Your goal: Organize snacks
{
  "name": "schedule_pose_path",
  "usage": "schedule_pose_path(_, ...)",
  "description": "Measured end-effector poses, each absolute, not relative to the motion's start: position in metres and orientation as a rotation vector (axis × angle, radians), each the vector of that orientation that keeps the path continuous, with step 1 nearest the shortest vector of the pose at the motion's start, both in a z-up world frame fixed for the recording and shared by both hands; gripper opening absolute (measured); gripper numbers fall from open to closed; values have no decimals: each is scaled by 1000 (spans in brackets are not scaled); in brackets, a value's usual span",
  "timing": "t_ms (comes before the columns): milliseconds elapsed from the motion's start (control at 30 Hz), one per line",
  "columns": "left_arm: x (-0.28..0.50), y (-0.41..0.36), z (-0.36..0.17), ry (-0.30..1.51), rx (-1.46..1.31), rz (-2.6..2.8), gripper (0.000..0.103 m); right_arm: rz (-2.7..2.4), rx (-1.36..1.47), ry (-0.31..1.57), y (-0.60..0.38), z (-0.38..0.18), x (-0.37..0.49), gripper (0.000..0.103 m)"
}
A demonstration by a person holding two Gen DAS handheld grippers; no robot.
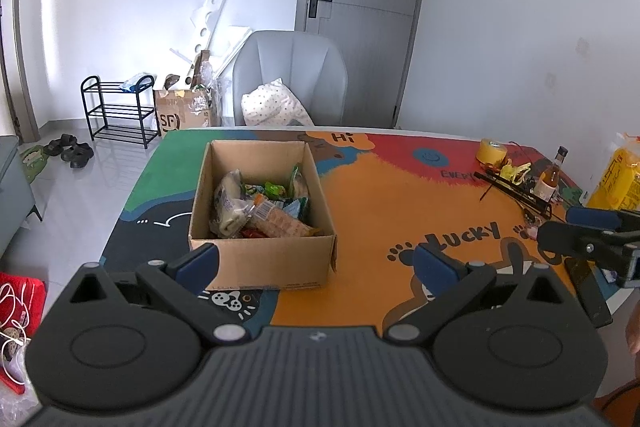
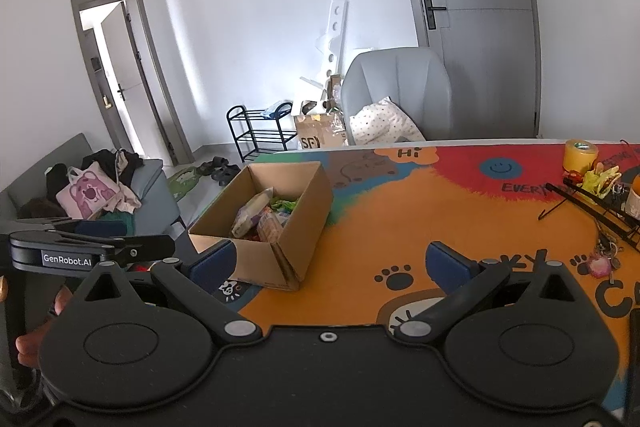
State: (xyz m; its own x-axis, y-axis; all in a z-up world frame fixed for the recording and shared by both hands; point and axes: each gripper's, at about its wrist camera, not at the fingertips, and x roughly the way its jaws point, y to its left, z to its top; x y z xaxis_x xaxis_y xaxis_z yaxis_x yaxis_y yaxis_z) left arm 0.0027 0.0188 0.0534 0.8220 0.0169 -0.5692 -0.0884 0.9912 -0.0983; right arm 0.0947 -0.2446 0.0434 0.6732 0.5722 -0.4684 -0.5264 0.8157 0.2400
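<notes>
A brown cardboard box [image 1: 262,259] stands on the colourful table mat [image 1: 400,211], holding several snack packets [image 1: 260,207]. The box [image 2: 256,259] and its snacks [image 2: 264,215] also show in the right wrist view, left of centre. My left gripper [image 1: 316,261] is open just in front of the box's near wall, nothing between its blue pads. My right gripper [image 2: 334,263] is open too, hovering over the orange part of the mat [image 2: 400,219] to the right of the box. Each gripper appears at the edge of the other's view.
A yellow tape roll [image 1: 493,151], a small bottle [image 1: 550,177], a black wire rack [image 1: 516,193] and a yellow bag [image 1: 618,179] crowd the table's far right. A grey chair [image 1: 290,83] with a pillow stands behind the table. A red basket [image 1: 20,311] sits on the floor, left.
</notes>
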Motion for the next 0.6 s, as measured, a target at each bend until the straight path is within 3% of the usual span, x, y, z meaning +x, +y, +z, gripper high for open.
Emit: schedule_pose_path(600, 3, 20, 53, 603, -124, 62, 103, 594, 71, 554, -245, 41, 95, 103)
